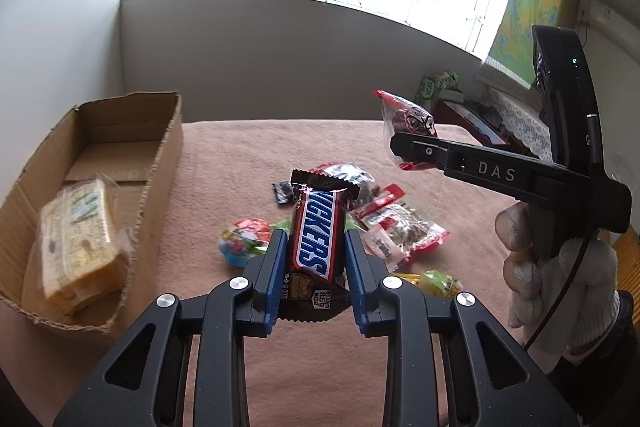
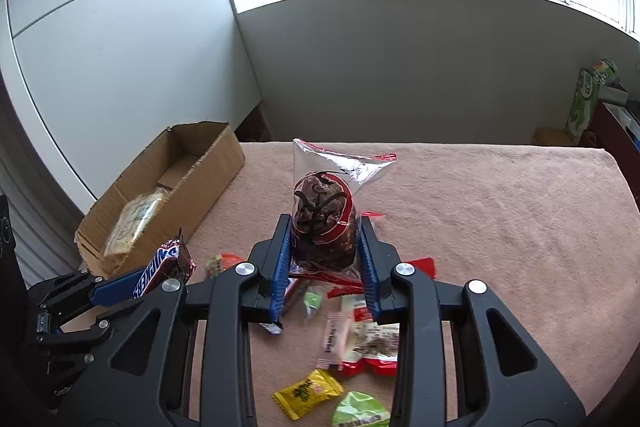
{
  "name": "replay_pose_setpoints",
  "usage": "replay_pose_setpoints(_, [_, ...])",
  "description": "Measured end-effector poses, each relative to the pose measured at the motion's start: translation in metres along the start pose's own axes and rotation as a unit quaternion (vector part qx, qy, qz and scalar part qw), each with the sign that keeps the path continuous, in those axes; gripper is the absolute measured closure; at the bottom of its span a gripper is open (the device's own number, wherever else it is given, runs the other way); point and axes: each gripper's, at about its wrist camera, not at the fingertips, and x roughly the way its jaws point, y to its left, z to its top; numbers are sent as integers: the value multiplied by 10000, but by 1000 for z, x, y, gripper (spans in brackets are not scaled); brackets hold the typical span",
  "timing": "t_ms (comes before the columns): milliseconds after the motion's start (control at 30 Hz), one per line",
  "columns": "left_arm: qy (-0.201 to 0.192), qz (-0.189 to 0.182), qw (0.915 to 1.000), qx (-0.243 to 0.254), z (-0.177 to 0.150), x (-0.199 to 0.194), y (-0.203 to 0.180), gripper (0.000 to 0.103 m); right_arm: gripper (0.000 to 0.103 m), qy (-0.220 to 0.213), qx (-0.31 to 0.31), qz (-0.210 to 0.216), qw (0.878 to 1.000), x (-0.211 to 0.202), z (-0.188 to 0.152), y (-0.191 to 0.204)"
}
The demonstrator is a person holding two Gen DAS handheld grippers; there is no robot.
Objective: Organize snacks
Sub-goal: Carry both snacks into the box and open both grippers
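From the left wrist, the left gripper (image 1: 316, 251) clenches a Snickers bar (image 1: 318, 231), long axis running toward 12; the cardboard box (image 1: 160, 163) lies at 10 o'clock, near.

From the right wrist, the right gripper (image 2: 325, 247) grasps a clear date packet (image 2: 324, 215); the box sits farther off at 10, beyond the left gripper, so the left hand is likely nearer.

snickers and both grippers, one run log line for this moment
left gripper: shut on snickers bar | right gripper: shut on clear snack bag | cardboard box: one yellow pack inside
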Motion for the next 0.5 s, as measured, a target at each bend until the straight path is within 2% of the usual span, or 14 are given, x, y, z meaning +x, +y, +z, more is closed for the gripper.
replay_pose_setpoints(200, [-311, 311, 9985, -317, 2, -25, 38, 76, 71, 29, -94, 439, 9990, 22, 14, 44])
replay_pose_setpoints(500, [-601, 906, 9915, -716, 1, -45, 89, 76, 71, 169, -250, 701, 9971, 55, 18, 100])
